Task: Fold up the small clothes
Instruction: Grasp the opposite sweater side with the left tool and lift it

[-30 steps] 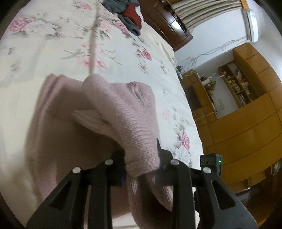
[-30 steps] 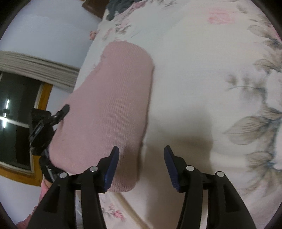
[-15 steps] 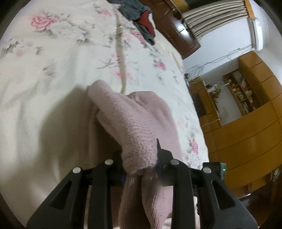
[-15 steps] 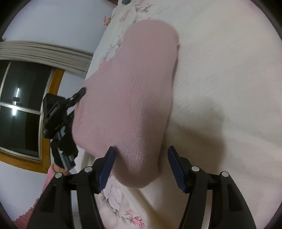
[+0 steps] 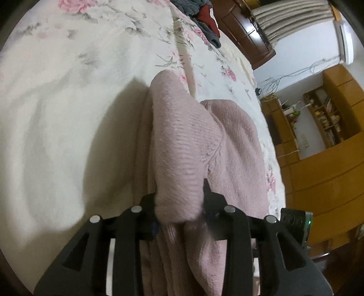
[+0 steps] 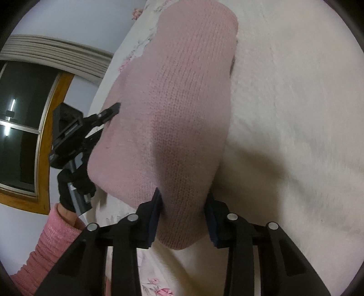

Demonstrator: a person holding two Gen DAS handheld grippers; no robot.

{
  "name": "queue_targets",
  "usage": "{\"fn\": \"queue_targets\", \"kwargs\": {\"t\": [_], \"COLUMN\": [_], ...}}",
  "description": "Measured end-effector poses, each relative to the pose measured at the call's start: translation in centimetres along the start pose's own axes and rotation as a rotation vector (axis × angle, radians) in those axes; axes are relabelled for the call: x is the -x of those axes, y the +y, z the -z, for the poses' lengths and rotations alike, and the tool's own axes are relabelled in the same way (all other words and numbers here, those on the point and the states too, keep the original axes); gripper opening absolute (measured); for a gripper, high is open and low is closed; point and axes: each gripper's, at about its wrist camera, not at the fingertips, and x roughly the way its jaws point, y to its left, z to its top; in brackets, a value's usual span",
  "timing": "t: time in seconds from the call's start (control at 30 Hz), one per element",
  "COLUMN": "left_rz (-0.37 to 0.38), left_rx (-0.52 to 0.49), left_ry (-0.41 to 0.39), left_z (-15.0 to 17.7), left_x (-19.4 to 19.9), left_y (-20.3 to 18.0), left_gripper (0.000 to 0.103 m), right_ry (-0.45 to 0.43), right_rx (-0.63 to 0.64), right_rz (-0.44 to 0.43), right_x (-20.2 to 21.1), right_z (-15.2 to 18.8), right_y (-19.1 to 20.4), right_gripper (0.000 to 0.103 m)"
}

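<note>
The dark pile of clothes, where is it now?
In the left wrist view the dark pile of clothes lies at the top edge, on the floral bedspread, far beyond the pink sweater.

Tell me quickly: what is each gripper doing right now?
Left gripper: shut on the pink knit garment.
Right gripper: fingers either side of a garment fold; whether it is clamped cannot be told.

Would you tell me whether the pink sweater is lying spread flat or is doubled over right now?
Doubled over. In the left wrist view the sweater drapes in layers from the left hand-held gripper.
</note>
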Motion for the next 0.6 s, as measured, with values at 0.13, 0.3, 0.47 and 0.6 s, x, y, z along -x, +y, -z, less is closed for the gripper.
{"fn": "queue_targets", "kwargs": {"t": [0.13, 0.3, 0.47, 0.6], "left_rz": [-0.025, -0.020, 0.020, -0.026], "left_rx": [0.000, -0.020, 0.014, -0.039], "left_ry": [-0.003, 0.007, 0.047, 0.073], "left_z": [2.4, 6.4, 7.7, 7.3], "left_x": [2.9, 5.5, 4.8, 4.0], "left_y": [-0.9, -1.9, -2.1, -3.1], "left_gripper": [0.038, 0.047, 0.010, 0.006], "right_ry": [0.011, 0.010, 0.008, -0.002], "right_rx": [-0.007, -0.007, -0.015, 0.009], "right_rz": [-0.022, -0.029, -0.025, -0.002], "right_x": [0.3, 0.4, -0.1, 0.3], "right_z": [0.2, 0.6, 0.5, 0.8], "right_y": [-0.4, -0.3, 0.2, 0.8], "right_gripper": [0.046, 0.048, 0.046, 0.035]}}
